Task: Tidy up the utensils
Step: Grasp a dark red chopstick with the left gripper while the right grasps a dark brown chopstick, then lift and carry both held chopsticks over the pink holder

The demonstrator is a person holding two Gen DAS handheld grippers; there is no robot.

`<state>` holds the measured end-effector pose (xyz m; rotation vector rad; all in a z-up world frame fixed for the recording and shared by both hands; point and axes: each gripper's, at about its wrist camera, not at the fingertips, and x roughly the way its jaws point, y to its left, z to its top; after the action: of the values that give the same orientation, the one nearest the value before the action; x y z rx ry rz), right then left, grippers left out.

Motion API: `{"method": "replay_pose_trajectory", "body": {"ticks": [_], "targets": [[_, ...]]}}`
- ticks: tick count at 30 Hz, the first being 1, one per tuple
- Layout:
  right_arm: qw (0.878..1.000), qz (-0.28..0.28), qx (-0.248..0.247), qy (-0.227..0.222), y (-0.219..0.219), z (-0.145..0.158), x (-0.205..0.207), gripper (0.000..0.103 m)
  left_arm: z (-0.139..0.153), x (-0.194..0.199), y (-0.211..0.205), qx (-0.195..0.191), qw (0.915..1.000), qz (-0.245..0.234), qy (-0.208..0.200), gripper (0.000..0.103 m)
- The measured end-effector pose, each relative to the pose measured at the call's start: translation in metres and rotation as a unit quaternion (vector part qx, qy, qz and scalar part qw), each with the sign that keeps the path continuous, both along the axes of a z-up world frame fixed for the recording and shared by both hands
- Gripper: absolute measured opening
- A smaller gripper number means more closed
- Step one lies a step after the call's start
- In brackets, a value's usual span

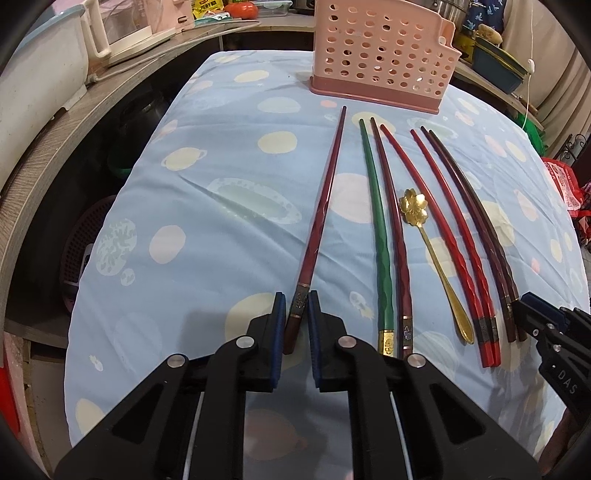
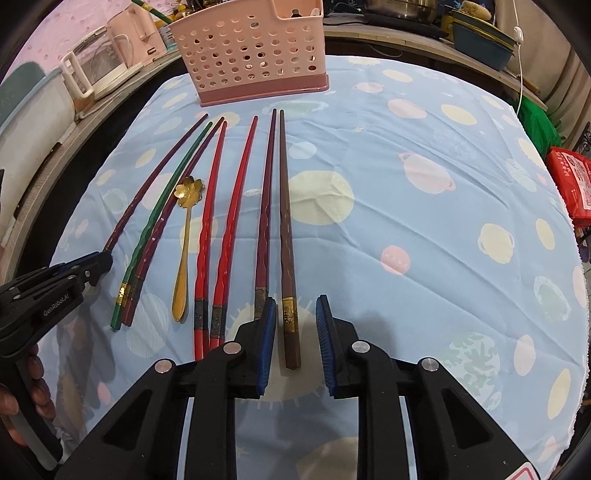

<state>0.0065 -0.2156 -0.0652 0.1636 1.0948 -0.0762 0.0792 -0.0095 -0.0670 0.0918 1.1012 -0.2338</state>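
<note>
Several chopsticks lie side by side on the blue patterned cloth, tips toward a pink perforated utensil basket [image 1: 380, 51] at the far edge, also in the right wrist view [image 2: 255, 51]. My left gripper [image 1: 297, 308] is shut on the handle end of a dark red chopstick [image 1: 325, 206], the leftmost one. My right gripper [image 2: 294, 312] is open, its jaws on either side of the handle of a brown chopstick [image 2: 285, 229] without touching it. A gold flower-shaped spoon [image 1: 428, 243] lies among the chopsticks, and shows in the right wrist view [image 2: 184, 236].
A green chopstick [image 1: 376, 236], a dark red one, two red ones [image 1: 454, 254] and a purple one [image 2: 266, 206] lie between the grippers. A counter with appliances [image 1: 110, 33] runs along the left, and a red bag [image 2: 572, 184] sits off the right edge.
</note>
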Motion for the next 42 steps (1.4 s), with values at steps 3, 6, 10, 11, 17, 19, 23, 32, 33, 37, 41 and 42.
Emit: {"method": "replay_pose_trajectory", "body": {"ticks": [3, 6, 10, 11, 17, 19, 23, 32, 33, 37, 41, 42], "targets": [[1.0, 0.003, -0.01, -0.003, 0.002, 0.0, -0.001, 0.018, 0.0, 0.0, 0.001, -0.004, 1.0, 0.001, 0.003, 0.011], [1.0, 0.006, -0.015, -0.002, 0.002, 0.0, -0.003, 0.012, 0.0, -0.001, 0.003, -0.01, 0.9999, 0.002, 0.007, 0.01], [1.0, 0.009, -0.016, -0.001, 0.001, 0.0, -0.005, 0.008, 0.001, -0.003, 0.003, -0.011, 0.9999, 0.002, 0.009, 0.008], [1.0, 0.009, -0.016, -0.001, 0.002, 0.0, -0.005, 0.007, 0.002, -0.004, 0.002, -0.011, 0.9999, 0.002, 0.01, 0.007], [1.0, 0.007, -0.012, -0.007, 0.0, 0.006, -0.012, 0.007, 0.006, -0.011, 0.002, -0.011, 0.9999, 0.001, 0.01, 0.007], [1.0, 0.006, -0.011, -0.012, -0.001, 0.011, -0.014, 0.007, 0.009, -0.014, 0.003, -0.011, 0.9999, 0.0, 0.007, 0.007], [1.0, 0.004, -0.01, -0.029, -0.002, 0.027, -0.018, 0.007, 0.017, -0.018, 0.005, -0.013, 0.9999, 0.001, 0.002, 0.007], [0.996, -0.002, 0.007, -0.094, -0.012, 0.081, -0.021, 0.007, 0.058, -0.023, 0.007, -0.022, 0.9991, 0.004, -0.035, 0.007], [0.995, -0.002, 0.006, -0.102, -0.013, 0.088, -0.02, 0.007, 0.064, -0.023, 0.007, -0.024, 0.9989, 0.005, -0.041, 0.007], [0.991, 0.0, 0.004, -0.135, -0.016, 0.115, -0.017, 0.007, 0.089, -0.018, 0.007, -0.032, 0.9973, 0.006, -0.065, 0.007], [0.986, 0.004, 0.003, -0.169, -0.019, 0.144, -0.008, 0.007, 0.115, -0.012, 0.007, -0.044, 0.9948, 0.007, -0.091, 0.007], [0.984, 0.006, 0.003, -0.177, -0.02, 0.151, -0.004, 0.007, 0.123, -0.009, 0.007, -0.049, 0.9938, 0.007, -0.099, 0.007]]}}
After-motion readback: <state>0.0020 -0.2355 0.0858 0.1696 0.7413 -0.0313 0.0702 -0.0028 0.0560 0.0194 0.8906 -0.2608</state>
